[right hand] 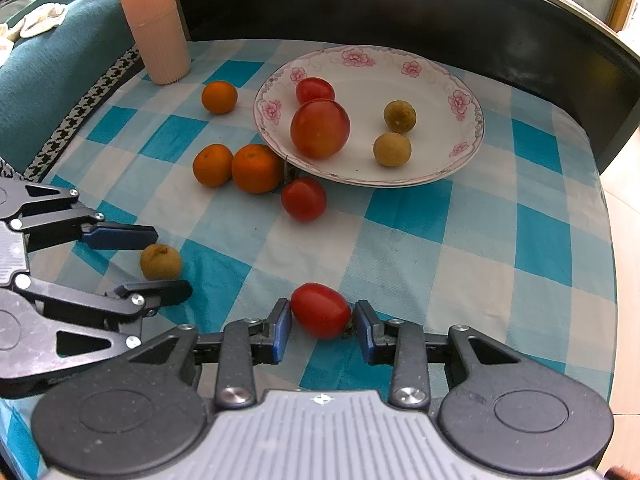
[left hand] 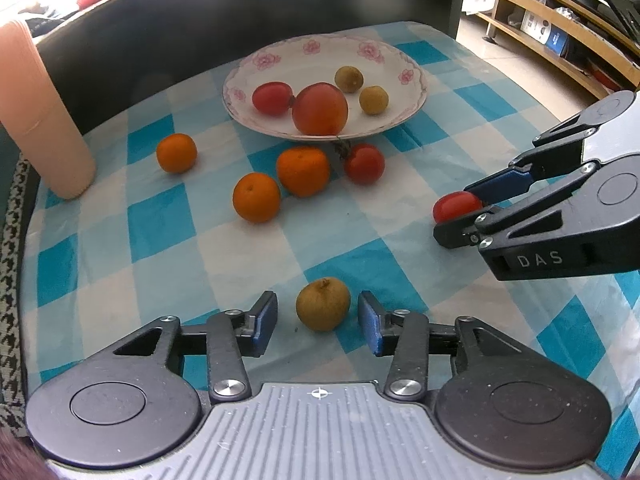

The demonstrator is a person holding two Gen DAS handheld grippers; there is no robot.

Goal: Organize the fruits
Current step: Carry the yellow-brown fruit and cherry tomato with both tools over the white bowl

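Note:
A brown longan (left hand: 323, 304) (right hand: 161, 262) lies on the blue checked cloth between the pads of my left gripper (left hand: 318, 312) (right hand: 170, 264). There are gaps on both sides, so that gripper is open. My right gripper (right hand: 322, 320) (left hand: 454, 214) is shut on a small red tomato (right hand: 320, 310) (left hand: 456, 206) low over the cloth. The flowered white plate (left hand: 400, 60) (right hand: 460, 80) farther back holds a large tomato (left hand: 319, 109), a small tomato and two longans. Three oranges (left hand: 256, 197) and one red tomato (left hand: 364, 163) lie in front of the plate.
A pink ribbed cup (left hand: 40, 120) (right hand: 154, 20) stands at the cloth's far left corner. A dark raised panel (left hand: 240, 12) borders the back. The table's edge drops off to the right, with a wooden shelf (left hand: 560, 20) beyond it.

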